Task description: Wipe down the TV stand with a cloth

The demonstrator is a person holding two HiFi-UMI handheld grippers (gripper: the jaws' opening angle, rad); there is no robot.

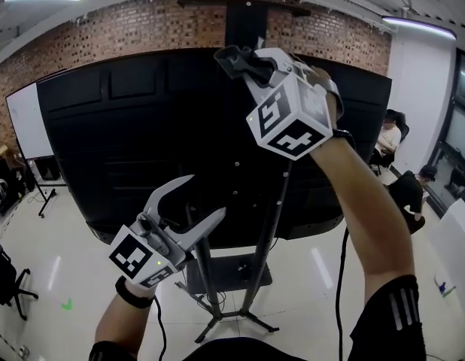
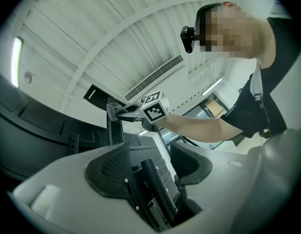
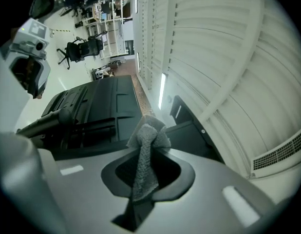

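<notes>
I am behind a large black TV (image 1: 142, 126) that stands on a metal stand (image 1: 259, 254) with a dark base plate (image 1: 232, 273). My right gripper (image 1: 231, 57) is raised to the TV's top edge and shut on a grey cloth (image 1: 234, 60). In the right gripper view the cloth (image 3: 145, 155) hangs bunched between the jaws of that gripper (image 3: 148, 147), above the TV's back (image 3: 97, 106). My left gripper (image 1: 199, 201) is lower, in front of the stand's poles, open and empty. The left gripper view shows its own jaws (image 2: 150, 157) spread apart and the right gripper (image 2: 123, 112) above.
A brick wall (image 1: 142, 28) and a whiteboard (image 1: 22, 119) lie beyond the TV. People sit at the right (image 1: 387, 138). An office chair (image 1: 7, 277) stands at the left. A tripod's legs (image 1: 217, 318) spread on the white floor by the base, and a cable (image 1: 340, 277) hangs from my right arm.
</notes>
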